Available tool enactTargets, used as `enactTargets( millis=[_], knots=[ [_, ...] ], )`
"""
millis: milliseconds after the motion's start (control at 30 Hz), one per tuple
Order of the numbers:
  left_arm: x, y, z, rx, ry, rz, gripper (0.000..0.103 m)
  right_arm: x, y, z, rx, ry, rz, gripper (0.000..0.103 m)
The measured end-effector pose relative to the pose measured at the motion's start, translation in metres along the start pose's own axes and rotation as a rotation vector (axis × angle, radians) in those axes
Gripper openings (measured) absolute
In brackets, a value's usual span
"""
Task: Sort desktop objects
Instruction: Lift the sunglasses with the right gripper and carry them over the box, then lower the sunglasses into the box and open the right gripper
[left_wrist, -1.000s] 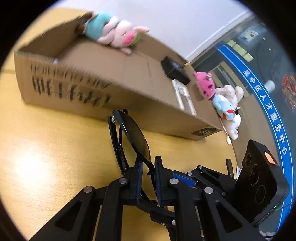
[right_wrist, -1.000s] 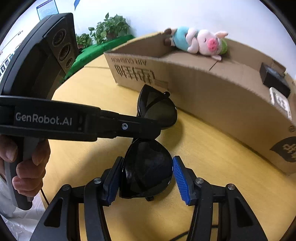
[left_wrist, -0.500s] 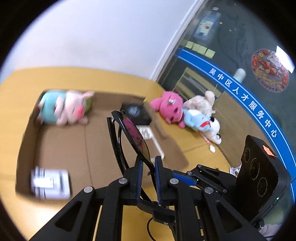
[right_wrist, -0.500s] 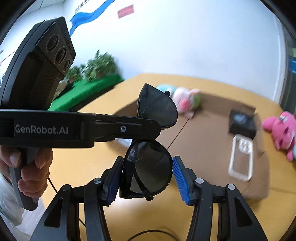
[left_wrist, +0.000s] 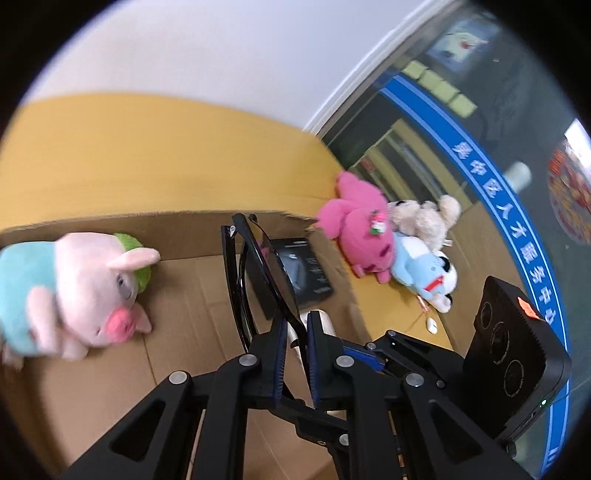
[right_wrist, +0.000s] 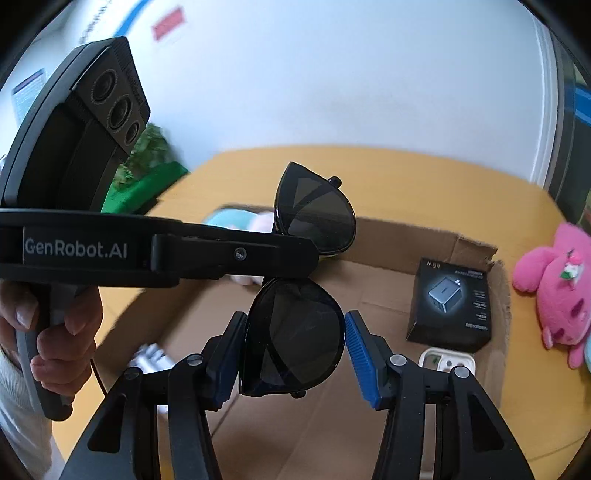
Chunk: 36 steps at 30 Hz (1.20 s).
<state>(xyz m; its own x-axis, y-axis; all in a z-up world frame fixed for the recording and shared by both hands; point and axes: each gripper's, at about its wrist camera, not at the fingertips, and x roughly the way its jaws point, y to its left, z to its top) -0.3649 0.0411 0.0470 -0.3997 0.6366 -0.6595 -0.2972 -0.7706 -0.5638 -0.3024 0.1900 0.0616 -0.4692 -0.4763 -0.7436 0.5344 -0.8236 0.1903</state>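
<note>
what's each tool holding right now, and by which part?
Both hold the same sunglasses. The left tool pinches the frame near the bridge, between the lenses. The right tool clamps one lens across its outer edges.

plush toys (left_wrist: 362, 236): four
sunglasses (right_wrist: 295, 332): one
cardboard box (right_wrist: 384, 236): one
charger box (right_wrist: 450, 299): one
phone case (right_wrist: 443, 363): one
hand-held grippers (right_wrist: 293, 354): two

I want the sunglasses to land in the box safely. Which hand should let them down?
Left, probably. The left gripper is pinched shut on the sunglasses at the middle, above the cardboard box. The right gripper only straddles one lens.
</note>
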Motion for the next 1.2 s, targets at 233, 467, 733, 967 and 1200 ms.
enactTargets(
  millis=[233,467,733,967,1200],
  knots=[
    [0.087,0.057,0.018,-0.097,0.146,-0.061,0.008,0.080,-0.050,0.001,0.084,0.140,-0.060,0.052],
    [0.133,0.078,0.016,-0.161,0.223,-0.087,0.009,0.111,-0.077,-0.016,0.171,0.221,-0.090,0.053],
    [0.143,0.068,0.018,-0.159,0.230,-0.011,0.012,0.092,-0.055,-0.020,0.108,0.208,-0.166,0.066],
    [0.083,0.029,0.016,-0.120,0.130,0.046,0.045,0.000,-0.032,-0.036,0.065,0.061,-0.222,0.078],
    [-0.116,-0.087,-0.038,0.094,-0.235,0.260,0.084,-0.110,-0.004,-0.081,0.071,-0.125,-0.195,0.101]
  ],
)
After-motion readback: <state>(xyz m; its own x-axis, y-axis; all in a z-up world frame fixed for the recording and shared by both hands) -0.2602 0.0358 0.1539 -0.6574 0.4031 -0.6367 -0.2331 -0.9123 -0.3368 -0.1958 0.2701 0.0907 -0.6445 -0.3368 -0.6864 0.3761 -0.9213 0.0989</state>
